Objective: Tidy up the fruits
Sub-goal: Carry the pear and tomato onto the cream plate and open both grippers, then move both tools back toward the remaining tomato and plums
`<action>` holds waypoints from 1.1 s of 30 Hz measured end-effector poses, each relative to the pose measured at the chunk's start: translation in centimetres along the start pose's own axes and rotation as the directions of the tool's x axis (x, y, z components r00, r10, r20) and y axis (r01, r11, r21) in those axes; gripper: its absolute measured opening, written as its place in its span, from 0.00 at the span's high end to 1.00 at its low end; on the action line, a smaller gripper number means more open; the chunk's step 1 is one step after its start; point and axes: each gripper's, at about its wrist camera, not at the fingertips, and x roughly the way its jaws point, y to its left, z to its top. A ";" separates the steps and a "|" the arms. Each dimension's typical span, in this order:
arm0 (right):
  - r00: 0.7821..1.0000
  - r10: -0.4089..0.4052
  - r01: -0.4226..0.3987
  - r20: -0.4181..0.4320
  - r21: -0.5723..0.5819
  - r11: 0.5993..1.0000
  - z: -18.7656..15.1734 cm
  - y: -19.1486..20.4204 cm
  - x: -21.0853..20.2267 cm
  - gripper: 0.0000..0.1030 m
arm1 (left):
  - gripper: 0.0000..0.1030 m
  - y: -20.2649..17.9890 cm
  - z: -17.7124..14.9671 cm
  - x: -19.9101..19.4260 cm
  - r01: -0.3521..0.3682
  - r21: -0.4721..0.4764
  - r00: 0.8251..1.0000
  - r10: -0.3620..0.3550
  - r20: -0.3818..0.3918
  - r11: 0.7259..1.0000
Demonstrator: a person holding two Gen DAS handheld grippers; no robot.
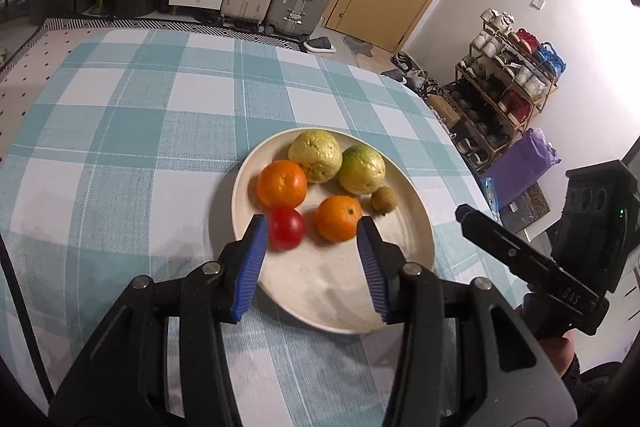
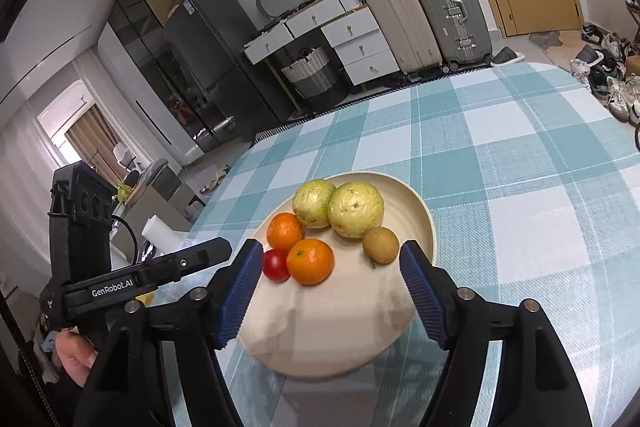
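Claws [image 1: 312, 227] open over plate [image 1: 320, 291]: two guavas [image 1: 316, 157], two oranges [image 1: 282, 183], one tomato [image 1: 286, 228].

Left tongs [image 1: 312, 227] open, nothing between the blue pads, tips over the near side of a cream plate [image 1: 320, 291] on the checked tabletop [image 1: 120, 115]. On the plate: two yellow-green guavas [image 1: 316, 155] touching, two oranges [image 1: 282, 183], a red tomato [image 1: 285, 227] just beside the left pad, a small brown fruit [image 1: 383, 199]. Right tongs [image 1: 520, 255] visible at right edge, off the plate; opening not readable from here.
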 end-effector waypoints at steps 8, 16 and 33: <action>0.999 -0.014 0.016 0.036 -0.066 0.998 -1.0 1.9 -2.8 0.13 | 0.49 -2.1 -1.6 -3.0 -0.063 0.049 0.998 0.062 0.028 0.997; 0.998 -0.021 0.028 0.065 -0.111 0.993 -2.2 3.8 -5.2 0.04 | 0.36 -4.2 -3.4 -5.6 -0.101 0.083 0.994 0.096 0.058 0.991; 0.999 -0.006 0.015 0.047 -0.183 0.983 -6.6 6.4 -9.1 0.01 | 0.18 -5.7 -8.7 -9.6 -0.145 0.076 0.986 0.138 0.098 0.986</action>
